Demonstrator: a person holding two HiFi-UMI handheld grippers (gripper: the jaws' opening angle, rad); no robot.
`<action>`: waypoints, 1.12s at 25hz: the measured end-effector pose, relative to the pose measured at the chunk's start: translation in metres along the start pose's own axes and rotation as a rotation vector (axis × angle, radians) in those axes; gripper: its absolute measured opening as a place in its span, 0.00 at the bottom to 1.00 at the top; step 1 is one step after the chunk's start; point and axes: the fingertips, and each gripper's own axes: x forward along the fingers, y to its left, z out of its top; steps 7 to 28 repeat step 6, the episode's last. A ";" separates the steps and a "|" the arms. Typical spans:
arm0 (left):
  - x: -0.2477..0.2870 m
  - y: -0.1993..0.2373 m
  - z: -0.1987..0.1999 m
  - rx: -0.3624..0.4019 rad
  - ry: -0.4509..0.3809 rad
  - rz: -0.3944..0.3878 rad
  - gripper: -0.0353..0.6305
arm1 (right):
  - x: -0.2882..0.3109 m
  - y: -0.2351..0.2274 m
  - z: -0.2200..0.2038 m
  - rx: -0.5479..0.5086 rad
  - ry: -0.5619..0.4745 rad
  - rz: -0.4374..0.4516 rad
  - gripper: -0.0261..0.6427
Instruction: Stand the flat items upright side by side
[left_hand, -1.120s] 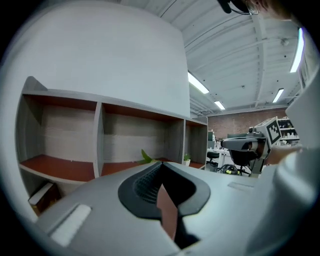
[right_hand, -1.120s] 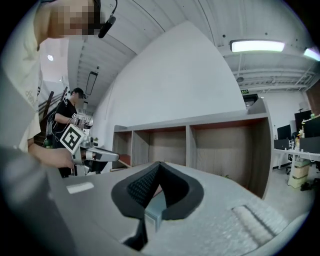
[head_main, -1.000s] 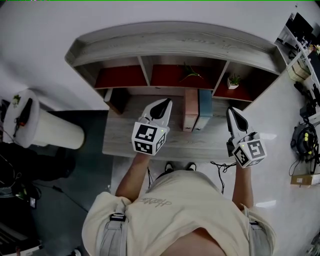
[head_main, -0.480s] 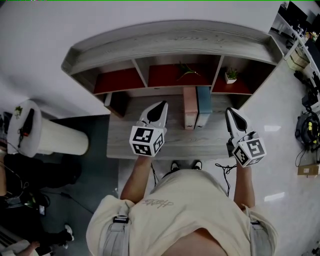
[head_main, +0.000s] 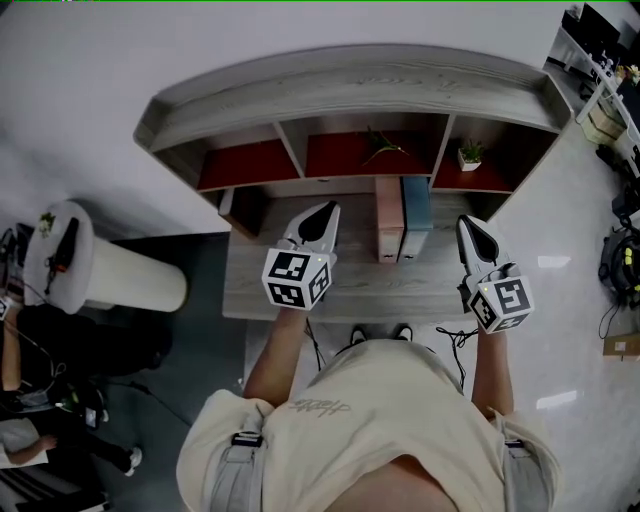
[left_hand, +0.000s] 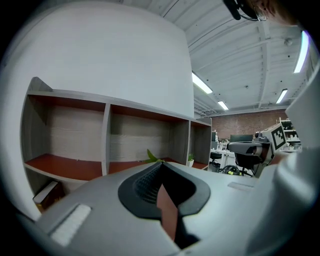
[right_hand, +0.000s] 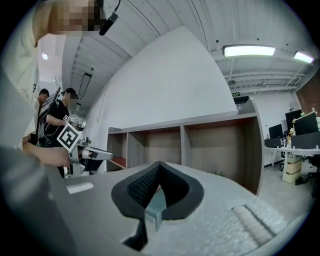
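Note:
A pink flat item (head_main: 388, 216) and a blue one (head_main: 414, 214) stand upright side by side on the grey desk (head_main: 260, 290), just under the shelf unit. My left gripper (head_main: 321, 215) hovers over the desk to the left of the pink item, jaws shut and empty. Off the blue item's right side, my right gripper (head_main: 474, 231) is also shut with nothing in it. In the left gripper view the closed jaws (left_hand: 161, 167) show a strip of pink (left_hand: 168, 212) beyond them. The right gripper view shows the blue item (right_hand: 154, 211) past its closed jaws (right_hand: 159, 167).
The shelf unit (head_main: 350, 85) has three red-floored bays, a sprig (head_main: 385, 146) in the middle and a small potted plant (head_main: 469, 155) at right. A dark box (head_main: 244, 207) lies at the desk's back left. A white round stand (head_main: 75, 262) is on the floor, left.
Only the head camera has shifted slightly. Both grippers and the two upright items keep their places.

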 end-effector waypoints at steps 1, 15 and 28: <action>0.001 -0.001 0.000 -0.004 -0.002 -0.002 0.08 | 0.001 -0.001 0.000 -0.008 0.002 -0.003 0.04; 0.005 -0.009 -0.006 -0.031 0.003 -0.023 0.08 | 0.002 -0.017 0.003 -0.050 0.011 -0.028 0.04; 0.005 -0.009 -0.006 -0.031 0.003 -0.023 0.08 | 0.002 -0.017 0.003 -0.050 0.011 -0.028 0.04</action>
